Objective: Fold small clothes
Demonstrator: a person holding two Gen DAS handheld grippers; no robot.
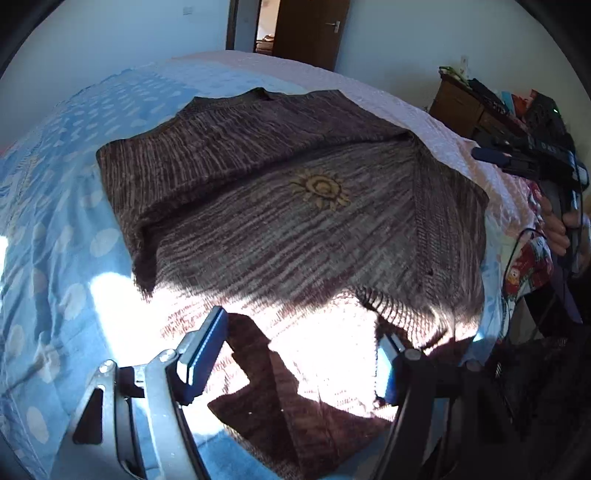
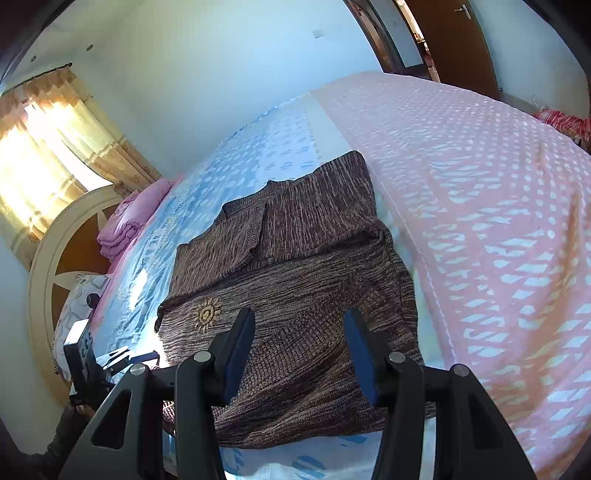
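A brown knitted sweater (image 1: pixel 258 229) with a yellow sun emblem (image 1: pixel 321 190) lies spread on the bed. One sleeve is folded across its upper part, and the near hem lies in bright sunlight. My left gripper (image 1: pixel 303 326) hovers over that sunlit hem, open, with fabric below the fingers but not pinched. It also shows small at the lower left as the left gripper (image 2: pixel 136 356). My right gripper (image 2: pixel 299 314) is open just above the sweater (image 2: pixel 314 266), near its edge, with nothing between its fingers. From the left wrist, the right gripper (image 1: pixel 495 157) sits at the bed's right side, held by a hand (image 1: pixel 554 225).
The bed has a blue dotted sheet (image 1: pixel 55 221) and a pink patterned blanket (image 2: pixel 480 221). Folded pink bedding (image 2: pixel 129 225) and a pillow (image 2: pixel 81 295) lie by the round headboard (image 2: pixel 48 258). A cluttered wooden dresser (image 1: pixel 461 107) stands beside the bed, and a door (image 1: pixel 310 29) is ajar behind.
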